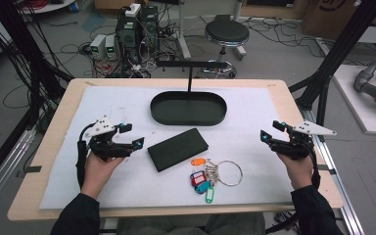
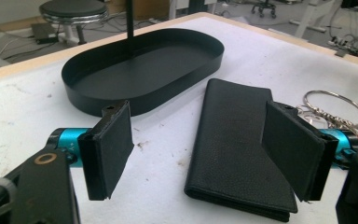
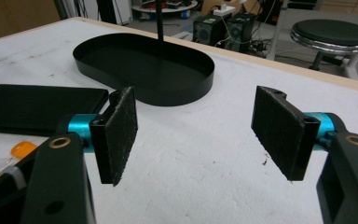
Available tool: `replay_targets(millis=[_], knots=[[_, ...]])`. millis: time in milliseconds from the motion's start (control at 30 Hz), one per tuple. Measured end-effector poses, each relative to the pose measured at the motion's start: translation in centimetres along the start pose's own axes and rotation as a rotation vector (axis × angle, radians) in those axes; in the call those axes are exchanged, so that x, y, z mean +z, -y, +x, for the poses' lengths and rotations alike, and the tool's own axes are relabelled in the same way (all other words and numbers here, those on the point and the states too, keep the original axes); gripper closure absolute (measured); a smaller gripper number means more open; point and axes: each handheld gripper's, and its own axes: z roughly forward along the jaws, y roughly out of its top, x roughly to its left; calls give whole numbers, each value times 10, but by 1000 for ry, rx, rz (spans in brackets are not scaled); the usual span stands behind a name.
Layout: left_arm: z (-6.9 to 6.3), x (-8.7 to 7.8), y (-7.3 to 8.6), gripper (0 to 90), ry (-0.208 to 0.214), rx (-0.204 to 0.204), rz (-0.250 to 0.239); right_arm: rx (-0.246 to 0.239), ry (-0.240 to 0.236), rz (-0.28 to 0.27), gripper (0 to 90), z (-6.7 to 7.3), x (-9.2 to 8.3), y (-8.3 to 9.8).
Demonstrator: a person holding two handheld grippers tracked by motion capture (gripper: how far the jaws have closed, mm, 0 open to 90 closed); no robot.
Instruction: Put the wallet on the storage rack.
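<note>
Your left tongs [image 1: 133, 137] are over the left part of the white mat [image 1: 68, 161] on the tabletop [image 1: 54, 117], and their jaws stand wide apart with nothing between them. In the left gripper view you look between the jaws at the black wallet [image 2: 242, 154], which lies flat on the mat just in front of them.

Your right tongs [image 1: 269, 132] are near the right edge of the mat, also wide and empty. They point toward the middle of the tabletop.

The wallet [image 1: 177, 149] lies in the centre, a little turned. Behind it stands the black oval tray [image 1: 188, 117], apart from the wallet, with a thin upright post [image 1: 190, 78] at its far side. Just beside the wallet, on the side near you, lies a metal ring [image 1: 229, 173] with coloured key tags [image 1: 201, 178].
</note>
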Motion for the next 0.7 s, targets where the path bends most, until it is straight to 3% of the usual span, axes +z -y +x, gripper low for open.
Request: replay_targets(millis=[267,700], knots=[[-1,-1,4,276,-38,-26,-6,-4,16,-14,319,-3,2,-1],[1,14,14,309,-25,-87,24,-30,57,7,319,1,0,-3]])
